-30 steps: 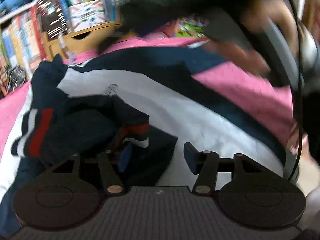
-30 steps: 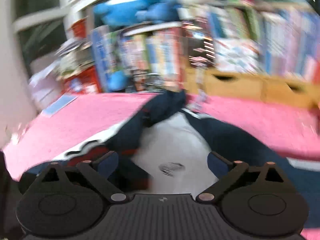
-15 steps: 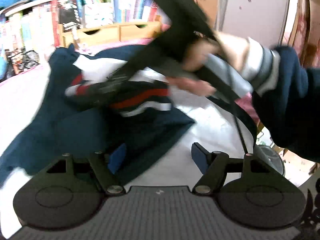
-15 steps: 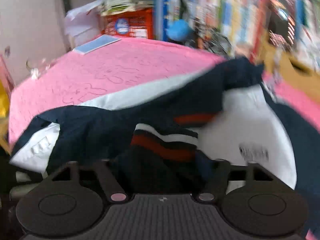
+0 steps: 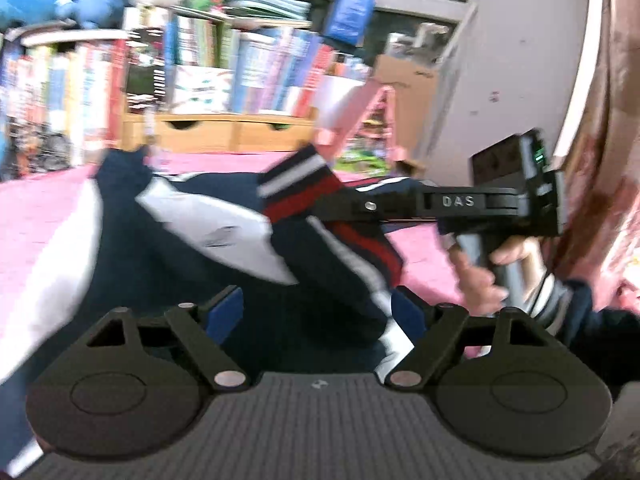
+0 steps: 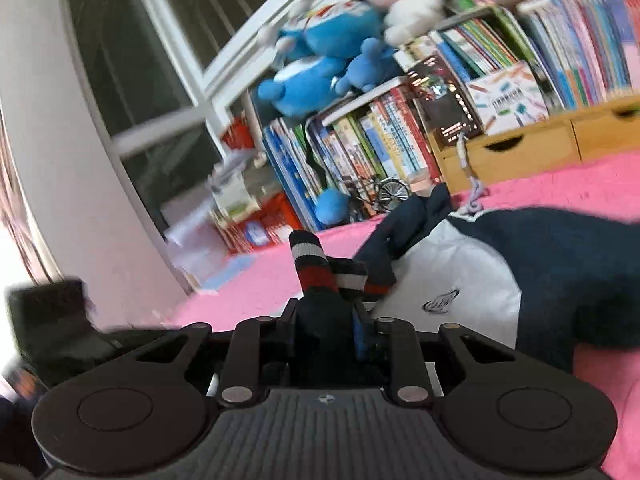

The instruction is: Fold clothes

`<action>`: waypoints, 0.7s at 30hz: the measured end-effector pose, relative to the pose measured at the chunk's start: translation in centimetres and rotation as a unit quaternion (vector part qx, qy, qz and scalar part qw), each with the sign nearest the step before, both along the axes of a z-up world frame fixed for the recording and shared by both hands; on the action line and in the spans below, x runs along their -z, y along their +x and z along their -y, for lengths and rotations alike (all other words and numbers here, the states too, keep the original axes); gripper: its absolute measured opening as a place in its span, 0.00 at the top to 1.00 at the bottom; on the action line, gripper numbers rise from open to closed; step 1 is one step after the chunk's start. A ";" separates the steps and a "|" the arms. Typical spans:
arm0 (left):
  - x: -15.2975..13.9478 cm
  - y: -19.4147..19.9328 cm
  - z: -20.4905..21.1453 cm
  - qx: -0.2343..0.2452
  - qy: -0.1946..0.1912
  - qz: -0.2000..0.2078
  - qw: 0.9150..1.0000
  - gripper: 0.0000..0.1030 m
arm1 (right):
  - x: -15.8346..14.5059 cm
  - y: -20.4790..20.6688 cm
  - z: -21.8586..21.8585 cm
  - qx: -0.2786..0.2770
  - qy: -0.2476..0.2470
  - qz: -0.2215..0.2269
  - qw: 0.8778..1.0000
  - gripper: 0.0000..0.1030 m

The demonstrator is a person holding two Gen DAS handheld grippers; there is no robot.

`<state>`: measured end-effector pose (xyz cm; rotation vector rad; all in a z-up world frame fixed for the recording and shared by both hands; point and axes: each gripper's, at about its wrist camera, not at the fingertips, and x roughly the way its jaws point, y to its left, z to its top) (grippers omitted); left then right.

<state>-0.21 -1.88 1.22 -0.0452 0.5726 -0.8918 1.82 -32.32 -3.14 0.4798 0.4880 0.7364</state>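
Pink bedspread (image 6: 560, 184) under navy-and-white jacket (image 6: 560, 272), spread flat, white panel up. Left gripper (image 5: 318, 314) spread wide over the navy cloth, jaws just been opening, pads clear of it. Right gripper (image 6: 326, 320), jaws just been closing, clenched on the jacket's striped cuff (image 6: 310, 256), lifted.

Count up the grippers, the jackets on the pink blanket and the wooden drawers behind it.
Grippers: 2. The left gripper has jaws that have just been opening, with jacket fabric lying between them; the right gripper has jaws that have just been closing, pinching the striped cuff.
Jackets: 1
Wooden drawers: 2
Total: 5
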 end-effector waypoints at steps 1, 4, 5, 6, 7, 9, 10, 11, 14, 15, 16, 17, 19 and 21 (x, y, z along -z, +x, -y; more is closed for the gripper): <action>0.1 0.1 0.7 0.009 -0.005 -0.002 1.000 0.17 | 0.3 0.0 0.8 -0.003 0.030 -0.010 0.999 0.75; 0.7 0.7 3.2 0.030 -0.008 0.001 1.000 0.14 | 0.9 0.2 3.4 -0.014 0.132 -0.032 0.991 0.75; 0.6 0.9 3.9 0.035 -0.009 0.008 0.999 0.12 | 1.0 0.4 4.4 -0.020 0.166 -0.035 0.985 0.75; 0.6 1.0 4.7 0.040 -0.009 0.014 0.999 0.11 | 1.1 0.5 5.2 -0.027 0.195 -0.033 0.980 0.75; 0.5 1.1 5.4 0.045 -0.010 0.020 0.999 0.11 | 1.1 0.3 6.1 -0.035 0.220 -0.028 0.975 0.75; 0.1 1.3 6.6 0.052 -0.023 0.037 0.998 0.05 | 1.2 0.1 7.4 -0.049 0.248 -0.014 0.968 0.75; -0.2 1.5 7.0 0.054 -0.040 0.046 0.997 0.03 | 1.2 0.1 8.0 -0.056 0.257 -0.008 0.965 0.75; -0.5 1.7 7.2 0.049 -0.055 0.055 0.996 0.00 | 1.3 0.0 8.4 -0.063 0.266 -0.005 0.962 0.75; -0.8 2.5 7.9 0.042 -0.088 0.064 0.993 0.00 | 1.7 -0.6 9.6 -0.079 0.295 0.008 0.952 0.75; -0.6 3.0 8.1 0.059 -0.103 0.042 0.992 0.00 | 1.8 -0.8 10.0 -0.084 0.304 0.014 0.949 0.75; -0.4 3.4 8.3 0.077 -0.118 0.019 0.990 0.00 | 1.9 -0.9 10.3 -0.093 0.311 0.021 0.946 0.75; -0.3 3.9 8.5 0.091 -0.135 -0.007 0.987 0.07 | 1.9 -0.9 10.6 -0.103 0.320 0.026 0.941 0.75; -0.3 4.2 8.7 0.087 -0.152 -0.031 0.984 0.31 | 2.0 -1.3 11.0 -0.100 0.327 0.033 0.939 0.74; -0.6 4.2 8.6 0.062 -0.141 -0.029 0.988 0.67 | 1.8 -1.0 11.3 -0.069 0.308 0.029 0.949 0.73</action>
